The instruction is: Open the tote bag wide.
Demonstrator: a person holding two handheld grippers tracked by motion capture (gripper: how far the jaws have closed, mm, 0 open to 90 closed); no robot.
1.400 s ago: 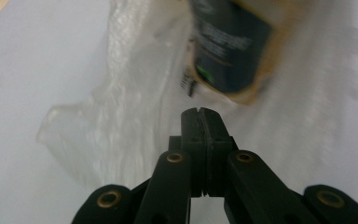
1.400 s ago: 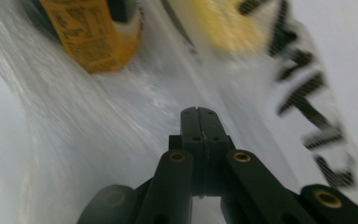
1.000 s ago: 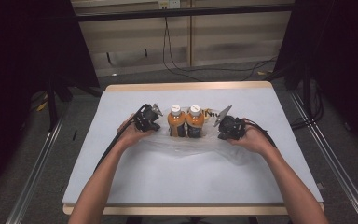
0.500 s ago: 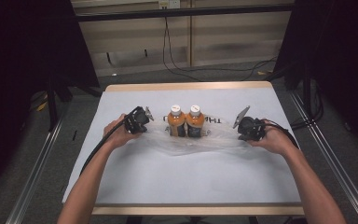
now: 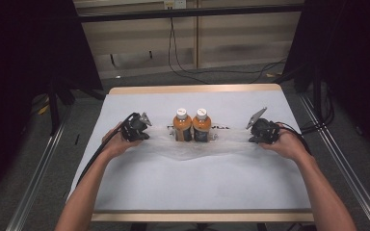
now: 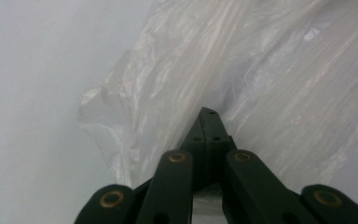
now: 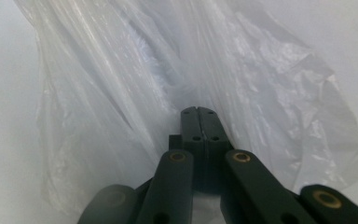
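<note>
Two bottles of orange drink with white caps, one (image 5: 182, 126) beside the other (image 5: 202, 126), stand upright at the table's middle. A thin clear plastic bag (image 5: 197, 147) stretches flat across the table around their bases; whether they stand inside it I cannot tell. My left gripper (image 5: 146, 134) is left of the bottles, shut on the bag's left edge. In the left gripper view the jaws (image 6: 208, 113) pinch crumpled film (image 6: 261, 70). My right gripper (image 5: 250, 137) is at the right, shut on the other edge. The right gripper view has its jaws (image 7: 198, 111) closed on the film (image 7: 121, 93).
The table (image 5: 197, 192) is covered in white, with a wooden rim at the far and near edges. Cables run over the floor beyond the far edge. Metal rails stand to both sides of the table.
Both hands have moved apart from beside the bottles, the left gripper leftward and the right gripper rightward, pulling the bag out wide. The bottles have stayed in place.
</note>
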